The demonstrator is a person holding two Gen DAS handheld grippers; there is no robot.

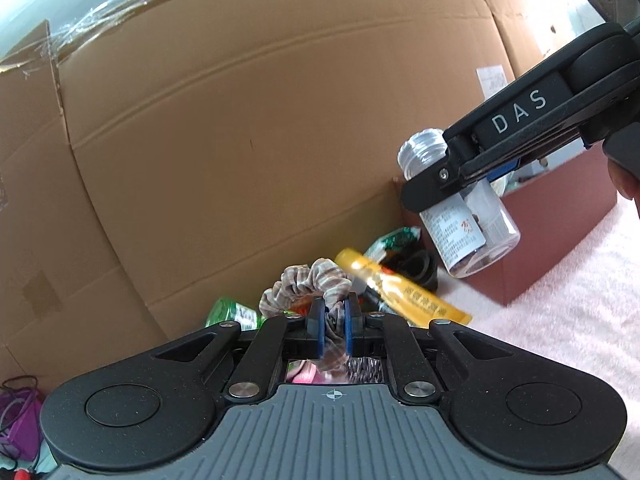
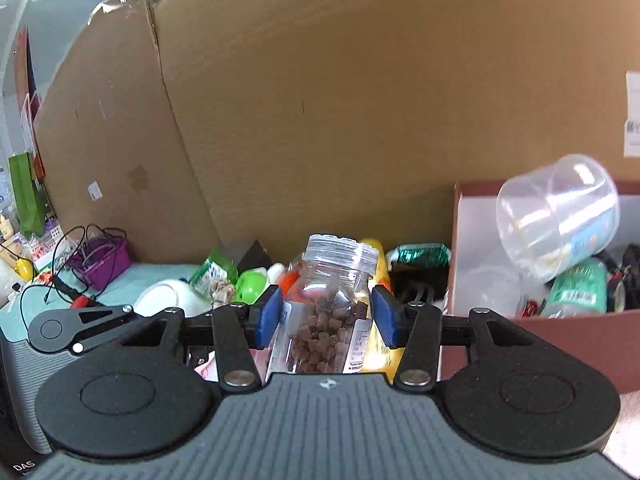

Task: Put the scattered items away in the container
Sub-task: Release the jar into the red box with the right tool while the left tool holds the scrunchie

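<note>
A pink fuzzy surface [image 1: 580,320] lies under both tools, walled behind by brown cardboard [image 1: 260,140]; the left hand-held gripper [image 1: 335,326] is nearly closed, pinching a checked scrunchie [image 1: 308,284]; the right hand-held gripper [image 2: 329,320] clamps a clear jar [image 2: 332,312] of brown pellets; the maroon box [image 2: 560,336] sits to its right, contents partly hidden behind a tilted plastic cup [image 2: 556,216].

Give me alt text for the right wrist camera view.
The right gripper holds a clear jar of brown pellets between its blue fingers. To its right, a dark red box contains a tipped clear plastic cup, before a cardboard wall.
</note>
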